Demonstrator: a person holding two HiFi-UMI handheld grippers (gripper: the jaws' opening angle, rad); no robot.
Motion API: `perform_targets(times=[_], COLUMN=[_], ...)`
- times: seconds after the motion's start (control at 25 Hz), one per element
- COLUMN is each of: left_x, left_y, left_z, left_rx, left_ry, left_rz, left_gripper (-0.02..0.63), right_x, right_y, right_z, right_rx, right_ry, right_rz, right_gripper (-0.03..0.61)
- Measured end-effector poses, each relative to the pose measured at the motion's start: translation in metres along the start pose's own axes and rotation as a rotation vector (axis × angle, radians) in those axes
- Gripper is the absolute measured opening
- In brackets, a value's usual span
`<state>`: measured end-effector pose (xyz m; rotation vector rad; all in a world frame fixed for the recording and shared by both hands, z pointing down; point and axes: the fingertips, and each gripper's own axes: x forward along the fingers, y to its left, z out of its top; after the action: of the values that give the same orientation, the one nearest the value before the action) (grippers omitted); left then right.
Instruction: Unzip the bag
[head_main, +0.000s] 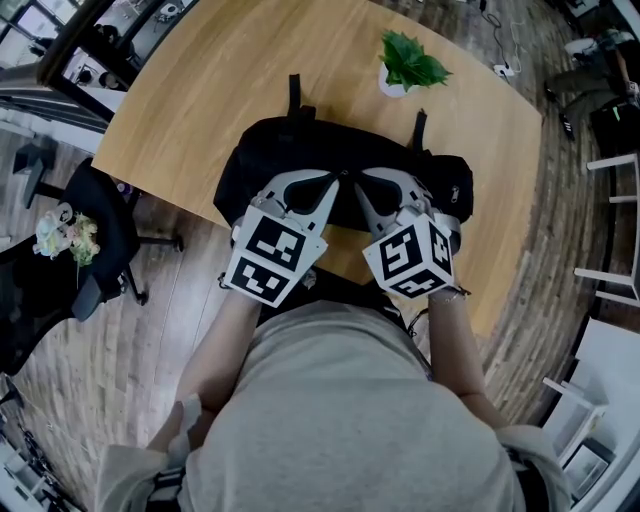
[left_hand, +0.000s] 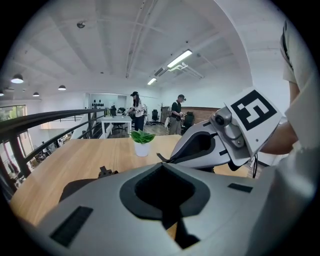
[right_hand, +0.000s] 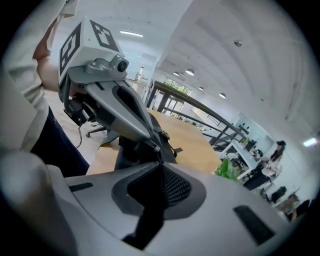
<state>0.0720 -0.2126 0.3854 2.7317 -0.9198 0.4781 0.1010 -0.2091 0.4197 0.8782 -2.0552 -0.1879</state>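
Wooden table (head_main: 200, 80), black bag (head_main: 300, 150); left gripper (head_main: 335, 185) jaws clenched, right gripper (head_main: 360, 184) seemingly grasping zipper (right_hand: 161, 175)

An open-plan office. A curved, light wooden table (head_main: 200, 90) stands on a floor of grey-brown wood planks (head_main: 130, 340), with a black wheeled office chair (head_main: 100, 240) just beside its edge. On the table sits a small green leafy plant in a white pot (head_main: 405, 65). Overhead, a white ceiling (left_hand: 115, 40) carries long strip lights (left_hand: 179, 58) and round lamps (left_hand: 17, 79). A dark metal railing (left_hand: 45, 120) runs alongside. Farther off, two people (left_hand: 135, 106) stand near a white table (left_hand: 114, 120).
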Motion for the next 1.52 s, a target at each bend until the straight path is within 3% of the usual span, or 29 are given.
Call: perform_targets(times=[0.96,1.52], left_x=[-0.049,-0.071], left_y=[0.061,0.099], left_z=[-0.031,-0.045], left_rx=[-0.12,-0.044], left_ry=[0.015,0.056], left_rz=[0.167,0.241], left_gripper=[0.017,0.02], right_x=[0.004,0.005], right_y=[-0.01,-0.014], right_z=[-0.003,-0.004], right_rx=[0.133,0.14], right_ry=[-0.019,-0.027], right_rz=[-0.05,-0.072], right_gripper=[0.029,0.029])
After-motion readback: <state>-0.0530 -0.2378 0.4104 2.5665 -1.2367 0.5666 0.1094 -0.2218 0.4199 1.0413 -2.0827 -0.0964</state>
